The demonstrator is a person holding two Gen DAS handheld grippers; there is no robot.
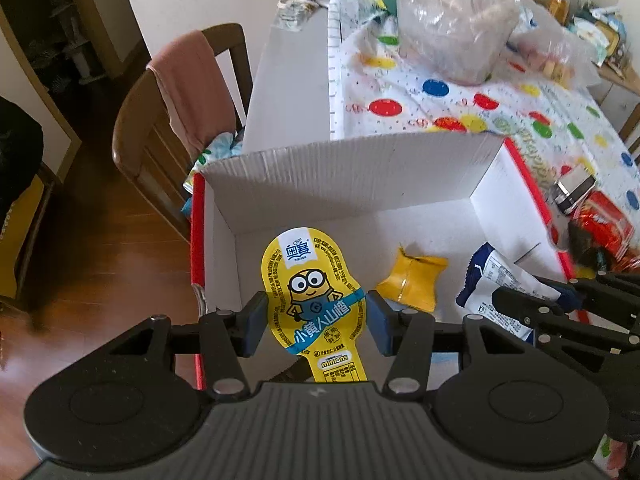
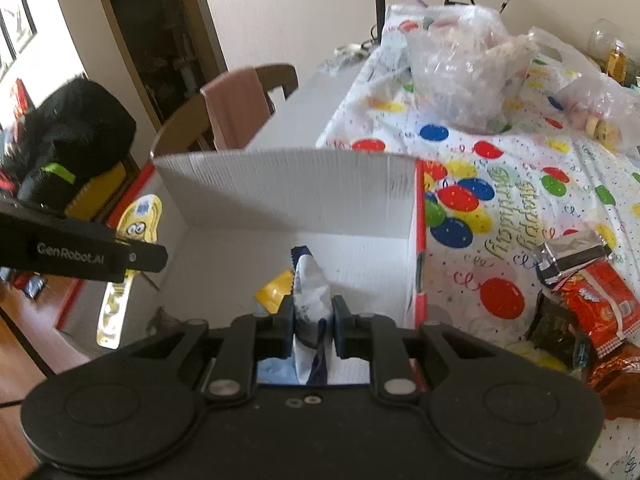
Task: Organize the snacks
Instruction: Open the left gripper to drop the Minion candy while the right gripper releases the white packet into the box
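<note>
My left claw [image 1: 316, 320] is clamped on the yellow cartoon snack pack [image 1: 314, 300], its blue pads [image 1: 256, 322] pressing the pack's two edges so it stands upright between them, label facing me. My right claw [image 2: 312, 326] is pinched nearly closed on a thin blue-and-white packet [image 2: 310, 292], which sticks up and forward between its pads. Both claws tilt downward, and both packs hang over the open white cardboard box [image 1: 352, 168] with the red outer edge, which lies directly below and ahead of the fingertips. On the box floor, just beyond my left claw's right pad and just left of the packet in my right claw, lies a small yellow wrapped snack [image 1: 412, 280]. Off to the right of my right claw, outside the box wall on the balloon-print tablecloth [image 2: 500, 208], a red-orange snack bag [image 2: 600, 300] and a silver-and-black pack [image 2: 568, 258] wait, with dark wrappers near them. I judge the step in hand to be carrying two snacks into the box at once, with the sorting only partly done. The next move calls for lowering each pack close to the floor, clear of the yellow snack and the box walls, then letting go; dropping them from up here risks the tall yellow pack tipping against the wall.
</note>
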